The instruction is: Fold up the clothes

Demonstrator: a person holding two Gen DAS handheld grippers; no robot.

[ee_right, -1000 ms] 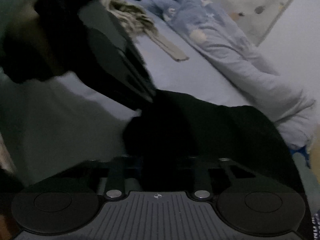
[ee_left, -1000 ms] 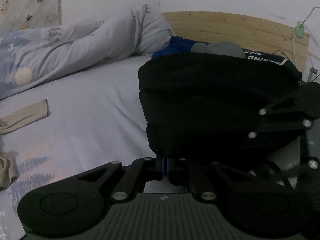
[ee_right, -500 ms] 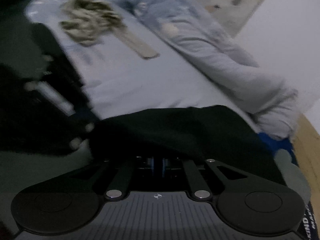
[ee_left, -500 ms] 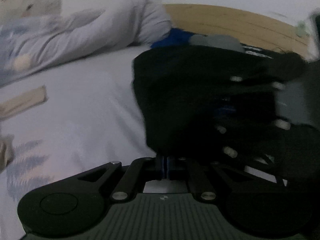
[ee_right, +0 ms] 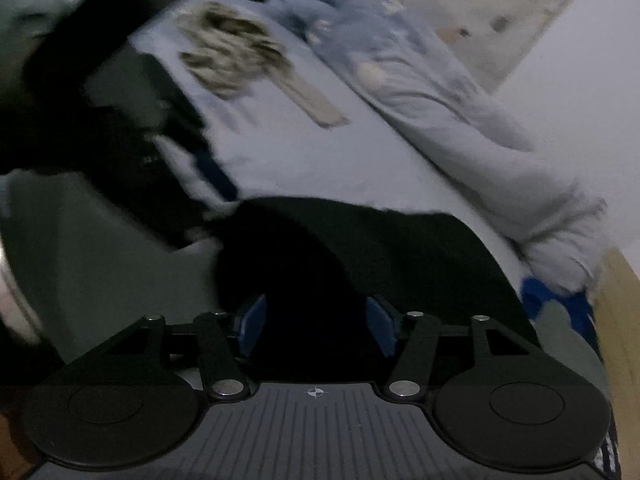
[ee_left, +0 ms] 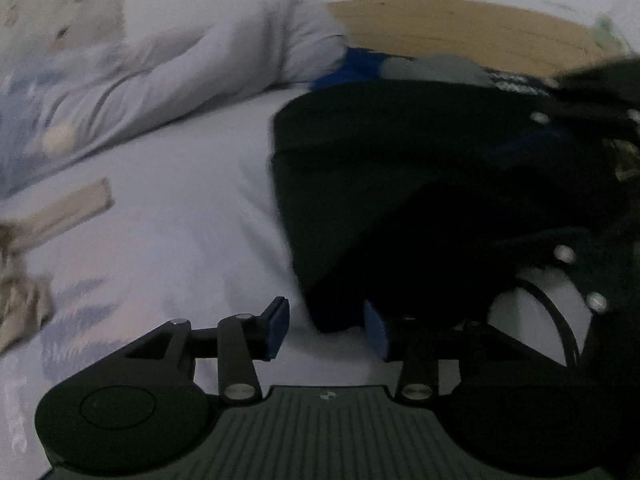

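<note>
A black garment (ee_left: 420,184) lies folded on the pale bed sheet (ee_left: 180,232); it also shows in the right wrist view (ee_right: 380,256). My left gripper (ee_left: 326,330) is open, its blue pads (ee_left: 276,326) apart just in front of the garment's near corner, holding nothing. My right gripper (ee_right: 316,326) is open over the garment's dark edge, its blue pads (ee_right: 380,328) apart. The right gripper's body shows at the right of the left wrist view (ee_left: 592,152). The left gripper shows blurred at the left of the right wrist view (ee_right: 168,128).
A beige garment with a strap (ee_left: 60,216) lies at the left of the bed, also in the right wrist view (ee_right: 240,56). A blue-grey duvet (ee_left: 140,80) is bunched along the wall. Blue and grey clothes (ee_left: 400,66) lie by the wooden headboard (ee_left: 460,28).
Both grippers were shut on the black garment and have opened and let it go. The garment has come down onto the sheet.
</note>
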